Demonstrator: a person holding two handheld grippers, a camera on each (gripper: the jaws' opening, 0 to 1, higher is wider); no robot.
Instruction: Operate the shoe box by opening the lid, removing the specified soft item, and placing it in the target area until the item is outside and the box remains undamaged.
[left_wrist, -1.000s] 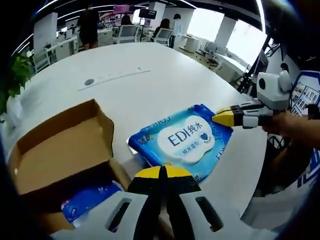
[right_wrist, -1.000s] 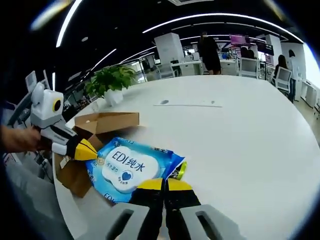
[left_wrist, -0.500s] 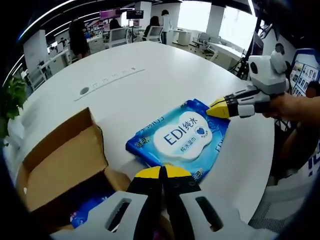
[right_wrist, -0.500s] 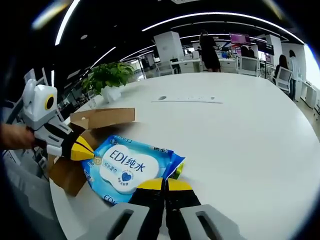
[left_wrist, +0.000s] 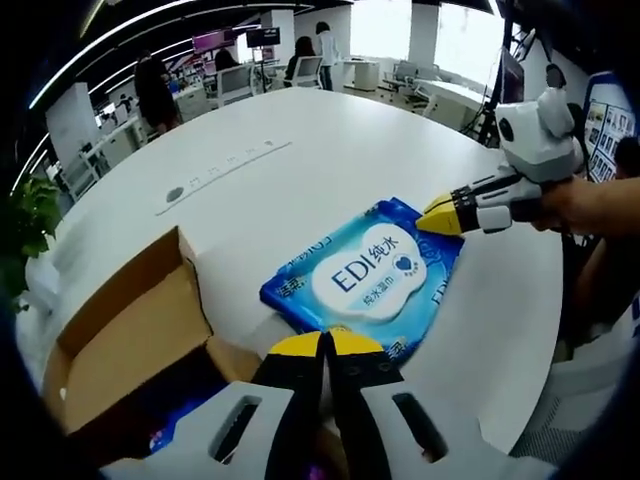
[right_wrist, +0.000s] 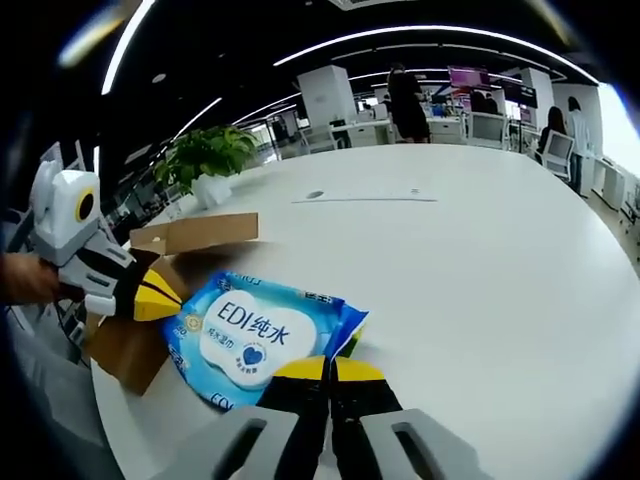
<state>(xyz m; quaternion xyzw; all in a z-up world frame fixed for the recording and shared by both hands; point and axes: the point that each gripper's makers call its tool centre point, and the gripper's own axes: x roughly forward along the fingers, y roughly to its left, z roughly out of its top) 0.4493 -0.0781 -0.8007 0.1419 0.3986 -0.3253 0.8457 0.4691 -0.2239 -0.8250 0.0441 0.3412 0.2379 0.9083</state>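
I am holding two grippers over a round white table (left_wrist: 330, 150). One blue wipes pack (left_wrist: 368, 277) is lying flat on the table, outside the box and just beside it. One cardboard shoe box (left_wrist: 125, 335) is sitting open with its lid flap up; something blue is showing inside. My left gripper (left_wrist: 322, 345) is showing its yellow-tipped jaws pressed together with nothing between them, at the pack's near edge. My right gripper (right_wrist: 328, 367) is likewise closed and empty, at the pack's opposite corner. One potted plant (right_wrist: 207, 160) is standing beyond the box. Desks and several people are filling the office behind.
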